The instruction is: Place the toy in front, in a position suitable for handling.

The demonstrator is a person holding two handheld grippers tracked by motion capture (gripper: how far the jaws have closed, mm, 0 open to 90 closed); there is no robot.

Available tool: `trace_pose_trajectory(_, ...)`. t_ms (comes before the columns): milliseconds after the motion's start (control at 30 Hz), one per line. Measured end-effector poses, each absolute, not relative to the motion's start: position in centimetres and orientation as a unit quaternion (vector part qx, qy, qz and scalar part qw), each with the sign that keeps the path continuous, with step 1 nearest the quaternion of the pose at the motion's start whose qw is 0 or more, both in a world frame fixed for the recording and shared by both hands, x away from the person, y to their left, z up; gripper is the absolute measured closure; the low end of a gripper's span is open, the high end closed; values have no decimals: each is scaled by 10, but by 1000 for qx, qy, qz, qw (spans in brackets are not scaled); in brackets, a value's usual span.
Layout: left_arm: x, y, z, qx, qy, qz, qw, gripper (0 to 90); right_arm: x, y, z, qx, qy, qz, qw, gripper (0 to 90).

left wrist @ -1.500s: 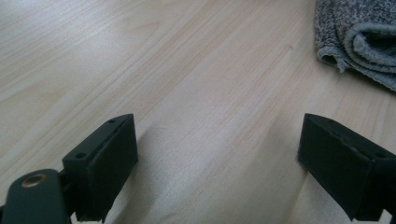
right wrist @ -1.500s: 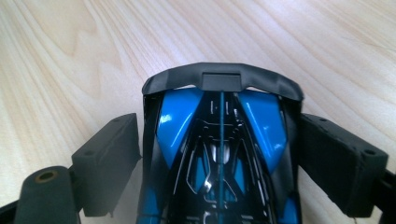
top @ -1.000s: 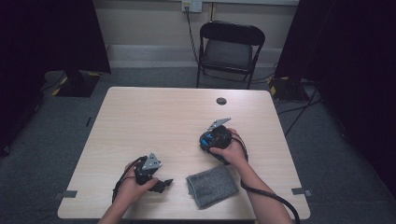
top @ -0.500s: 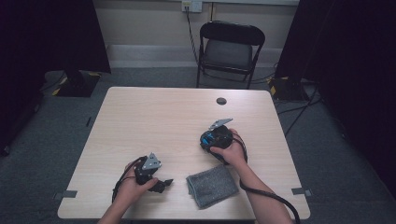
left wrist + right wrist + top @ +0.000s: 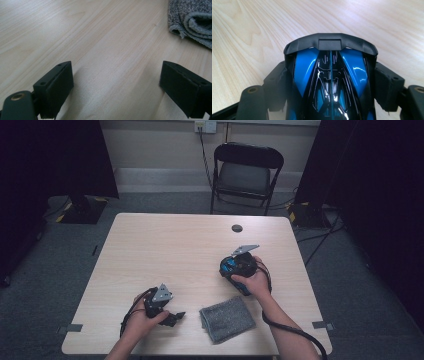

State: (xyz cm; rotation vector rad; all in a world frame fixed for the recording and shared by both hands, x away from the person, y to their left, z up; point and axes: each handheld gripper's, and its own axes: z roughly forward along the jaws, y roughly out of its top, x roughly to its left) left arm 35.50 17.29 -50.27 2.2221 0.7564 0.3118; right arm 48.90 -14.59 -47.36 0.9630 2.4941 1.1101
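Observation:
A glossy blue and black toy car (image 5: 330,72) sits between the jaws of my right gripper (image 5: 331,86), whose pads (image 5: 387,87) press on its two sides, its black rear wing pointing away. In the high view the right gripper (image 5: 231,266) holds the car (image 5: 228,264) just above the table's right half. My left gripper (image 5: 175,317) rests near the front edge with its jaws open and nothing between them (image 5: 116,82). A folded grey cloth (image 5: 227,317) lies just to its right, and its corner (image 5: 192,20) shows at the top right of the left gripper view.
The light wooden table (image 5: 165,245) carries a small black round disc (image 5: 237,228) near its far edge. A black folding chair (image 5: 247,170) stands behind the table. Cables trail from both grippers over the front edge.

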Motion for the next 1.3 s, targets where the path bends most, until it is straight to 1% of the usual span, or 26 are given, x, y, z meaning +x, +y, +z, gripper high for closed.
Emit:
trace_pose_trajectory(400, 355, 173, -503, 869, 296, 122, 377, 113, 490, -145, -452, 324, 849, 399, 125, 254)
trace_pose_trajectory(733, 355, 173, -503, 869, 297, 122, 377, 113, 499, -116, -444, 301, 857, 399, 121, 254)
trace_pose_trajectory(1033, 355, 173, -503, 869, 296, 121, 378, 112, 506, -94, -450, 288, 867, 391, 112, 254)
trace_pose_trajectory(1300, 355, 173, -503, 869, 296, 121, 378, 112, 513, -72, -464, 269, 883, 372, 101, 254)
